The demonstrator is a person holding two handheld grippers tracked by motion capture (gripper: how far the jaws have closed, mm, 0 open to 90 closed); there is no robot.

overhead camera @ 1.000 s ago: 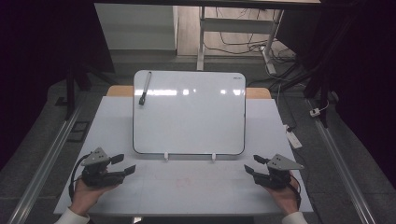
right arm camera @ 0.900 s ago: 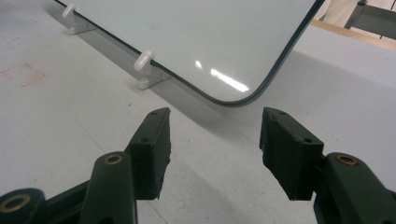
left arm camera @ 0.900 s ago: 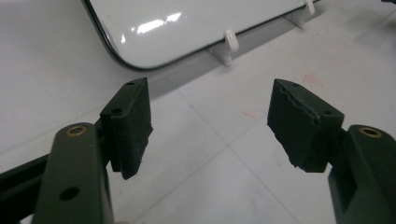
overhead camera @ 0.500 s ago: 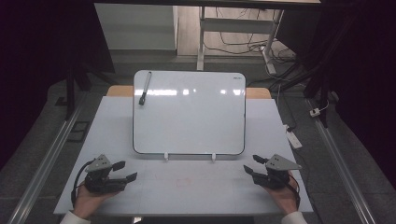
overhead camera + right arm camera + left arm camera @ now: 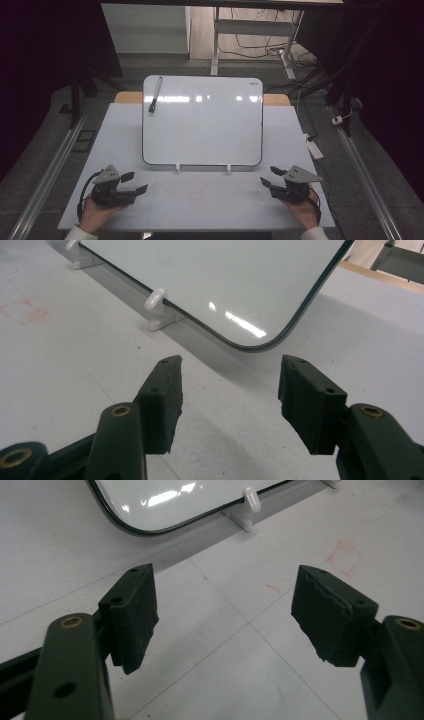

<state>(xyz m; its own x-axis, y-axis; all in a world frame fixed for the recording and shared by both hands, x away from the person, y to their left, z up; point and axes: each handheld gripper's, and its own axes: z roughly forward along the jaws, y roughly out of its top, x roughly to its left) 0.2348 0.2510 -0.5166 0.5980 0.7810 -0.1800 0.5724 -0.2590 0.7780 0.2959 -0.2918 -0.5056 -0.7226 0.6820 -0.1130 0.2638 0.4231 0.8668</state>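
Note:
A white board (image 5: 202,120) with a dark rim leans on two white clips (image 5: 178,167) in the middle of the table. A black marker (image 5: 155,94) lies at its upper left corner. My left gripper (image 5: 139,182) rests near the table's front left and points right. Its jaws have just been opening, and in the left gripper view the left gripper (image 5: 225,595) has nothing between them. My right gripper (image 5: 267,175) sits at the front right, pointing left. In its own view the right gripper (image 5: 230,375) stands open and empty, facing the board's corner (image 5: 225,280).
The white table (image 5: 200,215) carries a faint red square mark (image 5: 196,195) between the grippers. On the floor to the right lies a power strip (image 5: 314,147). Metal rails run along both sides, and a desk frame with cables stands behind.
My left gripper has shifted slightly toward the table's near edge and its jaws stand a little wider. The right gripper has not moved.

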